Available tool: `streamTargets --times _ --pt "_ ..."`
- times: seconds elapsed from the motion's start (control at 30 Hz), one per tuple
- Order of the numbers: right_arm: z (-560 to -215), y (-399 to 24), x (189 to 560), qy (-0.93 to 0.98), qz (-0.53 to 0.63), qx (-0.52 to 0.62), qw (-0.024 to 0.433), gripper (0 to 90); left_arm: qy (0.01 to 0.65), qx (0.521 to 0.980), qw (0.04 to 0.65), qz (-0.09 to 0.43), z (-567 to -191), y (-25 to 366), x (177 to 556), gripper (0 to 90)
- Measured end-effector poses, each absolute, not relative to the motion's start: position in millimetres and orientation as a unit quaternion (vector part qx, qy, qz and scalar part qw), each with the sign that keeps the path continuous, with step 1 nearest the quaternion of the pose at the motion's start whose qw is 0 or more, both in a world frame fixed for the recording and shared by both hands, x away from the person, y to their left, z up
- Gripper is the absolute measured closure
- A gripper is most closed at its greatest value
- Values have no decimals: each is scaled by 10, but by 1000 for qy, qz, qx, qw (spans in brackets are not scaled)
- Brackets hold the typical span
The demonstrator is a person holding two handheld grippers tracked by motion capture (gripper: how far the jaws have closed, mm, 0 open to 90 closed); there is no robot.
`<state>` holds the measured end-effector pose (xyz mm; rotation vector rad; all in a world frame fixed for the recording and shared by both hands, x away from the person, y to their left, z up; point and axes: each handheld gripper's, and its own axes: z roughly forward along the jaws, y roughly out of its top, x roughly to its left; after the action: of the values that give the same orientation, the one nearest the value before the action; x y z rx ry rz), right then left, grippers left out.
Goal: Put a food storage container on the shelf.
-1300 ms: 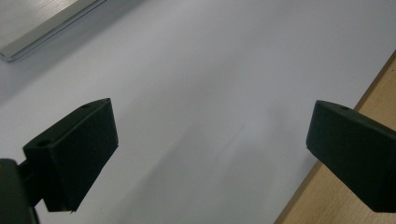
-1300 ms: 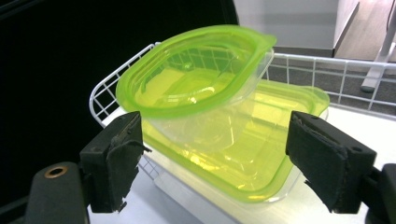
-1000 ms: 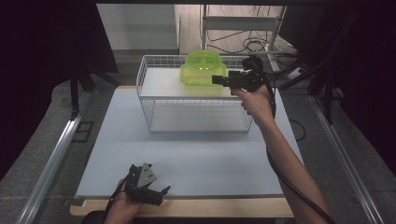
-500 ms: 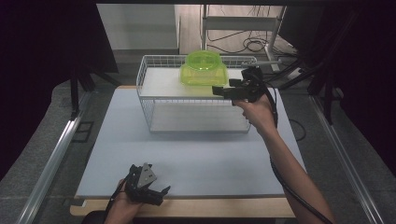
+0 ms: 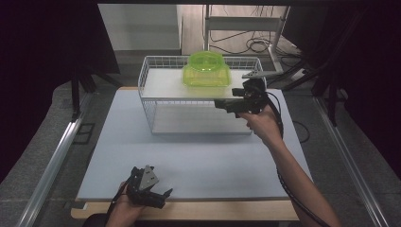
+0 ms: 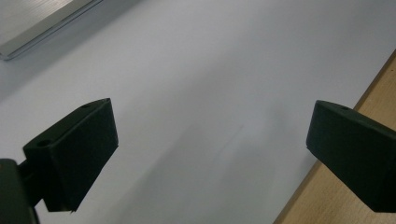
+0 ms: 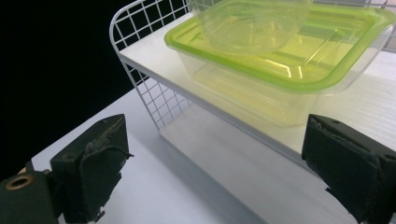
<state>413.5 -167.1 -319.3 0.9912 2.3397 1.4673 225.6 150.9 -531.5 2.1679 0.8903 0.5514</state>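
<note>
containers first: a green square tub (image 5: 206, 78) with a round green lid-like piece (image 5: 205, 61) stacked on top sits on the upper shelf of the white wire rack (image 5: 156, 97), toward the rack's far right part. right gripper (image 5: 222, 103) hangs just off the rack's right end, pointing toward nine o'clock in the high view, so the tub lies up at about eleven o'clock from its tips, near but not touching. its jaws have just been opening and stand wide with nothing between them; in the right gripper view the tub (image 7: 285, 60) sits above and beyond the two pads, at roughly twelve to one o'clock. left gripper (image 5: 158, 197) rests at the table's near edge, about seven o'clock from the rack, well apart, jaws wide and empty over the white mat (image 6: 196, 84). right hand is plainly the nearer one. the tub looks about as broad as it is long, so i judge the approach side matters more than any axis.
</note>
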Motion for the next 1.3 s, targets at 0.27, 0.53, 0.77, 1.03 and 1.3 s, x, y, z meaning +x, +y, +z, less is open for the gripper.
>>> streamTargets --times 0.27,0.53,0.77,1.03,1.3 --pt "-3280 -1676 4025 801 489 325 117 53 346 839 363 212 -5312 1512 2257 21" --pt "-3366 -1704 3940 801 490 322 120 48 345 840 362 212 -5313 1511 2255 21" --pt "-3481 -1725 3868 808 481 316 129 48 344 841 360 212 -5313 1510 2256 21" --pt "-3629 -1746 3795 812 475 311 137 44 343 842 359 211 -5314 1508 2255 21" --pt "-3796 -1770 3726 818 464 309 137 35 342 842 358 213 -5316 1502 2252 21"
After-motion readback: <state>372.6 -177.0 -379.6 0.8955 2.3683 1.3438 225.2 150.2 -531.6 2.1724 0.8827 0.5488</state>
